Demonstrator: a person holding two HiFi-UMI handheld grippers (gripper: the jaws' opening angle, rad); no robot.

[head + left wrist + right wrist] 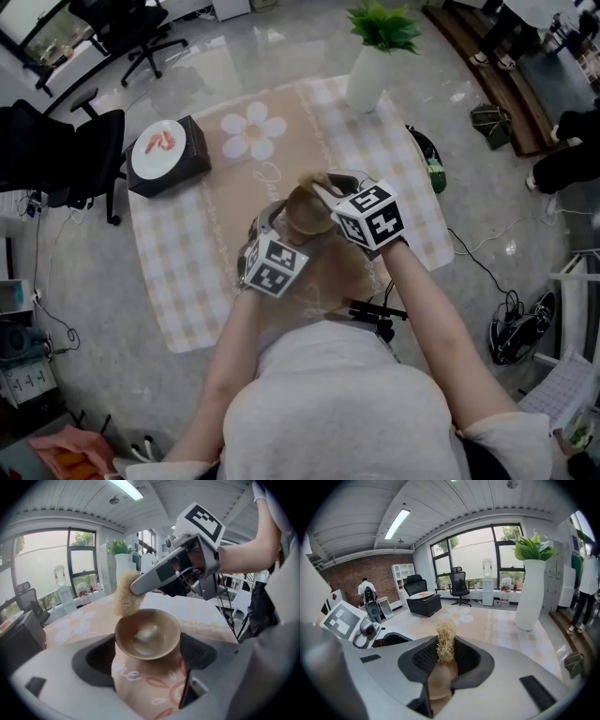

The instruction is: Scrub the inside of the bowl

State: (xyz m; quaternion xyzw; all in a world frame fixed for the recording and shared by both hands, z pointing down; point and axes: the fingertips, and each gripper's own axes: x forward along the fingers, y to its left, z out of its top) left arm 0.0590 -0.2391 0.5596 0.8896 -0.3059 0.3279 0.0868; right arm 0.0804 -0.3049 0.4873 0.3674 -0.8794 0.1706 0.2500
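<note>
Office room: glossy grey floor (525,216), with tall windows (485,550) and a brick wall (351,573) seen in the right gripper view. A beige checked cloth (187,272) with a daisy print is spread flat; what lies under it cannot be told. A white vase (367,80) holding a green plant (384,26) is set at the cloth's far edge. A black box (169,155) topped by a white plate (159,147) is set at its far left corner. Both are well apart from the work area.

The brown bowl (147,634) is held off the cloth, above its middle, by the left gripper (147,656). That gripper's fingers (93,660) are clenched on the bowl's sides, one on each side. The opening is tilted toward that gripper's camera. The inside is seen glossy, with a pale reflection near the bottom.

The right gripper (446,658) has its fingers (419,660) clamped on a straw-coloured fibre scrubber (446,644), which sticks out past the fingertips. In the left gripper view the scrubber's lower end is placed at the bowl's far left rim. Contact with the inner wall cannot be confirmed. In the right gripper view the bowl is seen just beneath the scrubber.

In the head view both grippers are seen close together, with the bowl between them.
</note>
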